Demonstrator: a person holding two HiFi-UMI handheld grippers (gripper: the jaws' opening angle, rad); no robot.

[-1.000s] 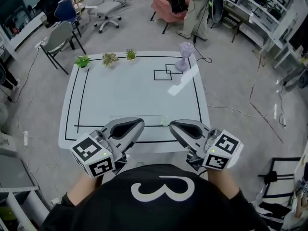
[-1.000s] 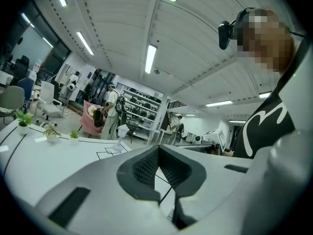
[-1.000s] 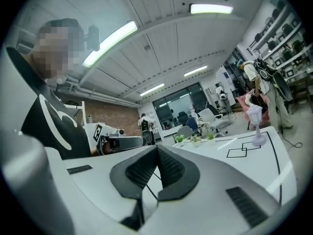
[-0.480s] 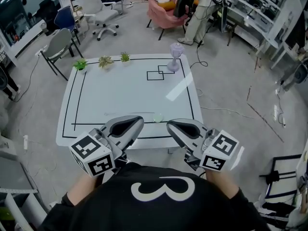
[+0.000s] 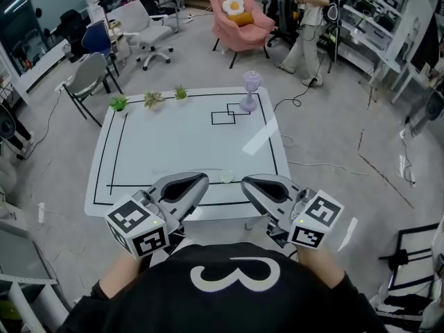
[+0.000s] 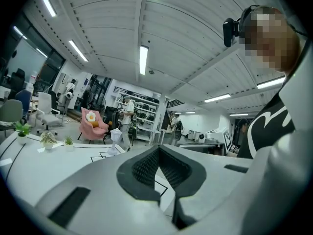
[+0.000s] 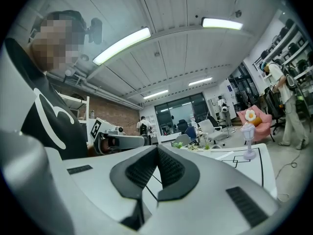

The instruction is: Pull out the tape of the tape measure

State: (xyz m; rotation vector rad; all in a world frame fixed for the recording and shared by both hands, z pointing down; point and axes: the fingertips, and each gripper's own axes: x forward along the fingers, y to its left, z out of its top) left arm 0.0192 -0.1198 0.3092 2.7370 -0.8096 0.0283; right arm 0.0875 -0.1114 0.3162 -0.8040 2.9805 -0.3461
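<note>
1. the left hand-held gripper [image 5: 200, 179] and the right hand-held gripper [image 5: 248, 182] are both pressed closed on nothing, held level just short of the bench [image 5: 173, 134].
2. the tape measure [image 5: 227, 177] lies near the bench's front edge, beyond and between the two tips. a faint strip runs left from it, which i take for tape already out.
3. i judge the pull done. if not, one gripper must pin the case while the other pinches the tape end.
4. i read only a white "3" on the black shirt [image 5: 236, 272]. the tape measure is too small to show a label.

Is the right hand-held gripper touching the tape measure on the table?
Apart. In the head view a strip of white table shows between the right hand-held gripper and the tape measure; the right gripper view shows its jaws shut with nothing between them.
</note>
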